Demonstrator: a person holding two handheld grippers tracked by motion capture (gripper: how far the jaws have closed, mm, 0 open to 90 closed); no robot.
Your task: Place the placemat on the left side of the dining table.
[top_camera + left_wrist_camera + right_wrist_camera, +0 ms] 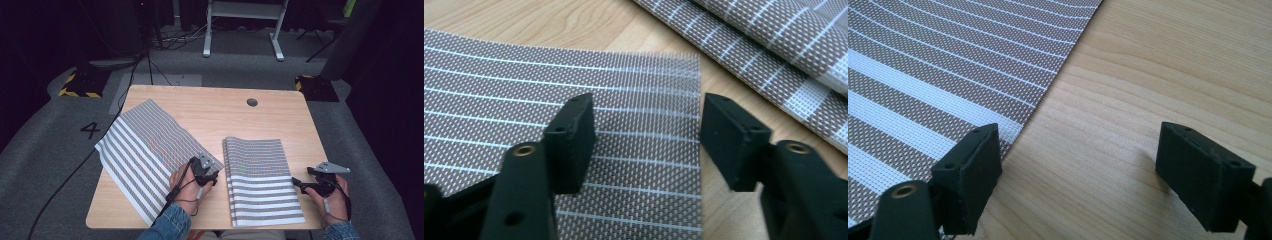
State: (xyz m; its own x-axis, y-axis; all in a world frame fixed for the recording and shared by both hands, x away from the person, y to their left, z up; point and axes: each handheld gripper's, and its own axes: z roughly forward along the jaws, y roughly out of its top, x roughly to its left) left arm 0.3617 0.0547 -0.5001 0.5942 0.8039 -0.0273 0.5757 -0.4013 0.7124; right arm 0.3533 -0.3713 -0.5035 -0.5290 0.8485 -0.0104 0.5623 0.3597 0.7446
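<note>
Woven mesh lies under both sets of jaws, and both stand released. The left gripper (212,176) straddles the near right corner of the flat mat (574,90); better to slide one jaw under that edge before clenching. The right gripper (300,184) hovers at the right edge of the folded mat (260,180), which lies near-right on the wooden worktop (210,107).
</note>
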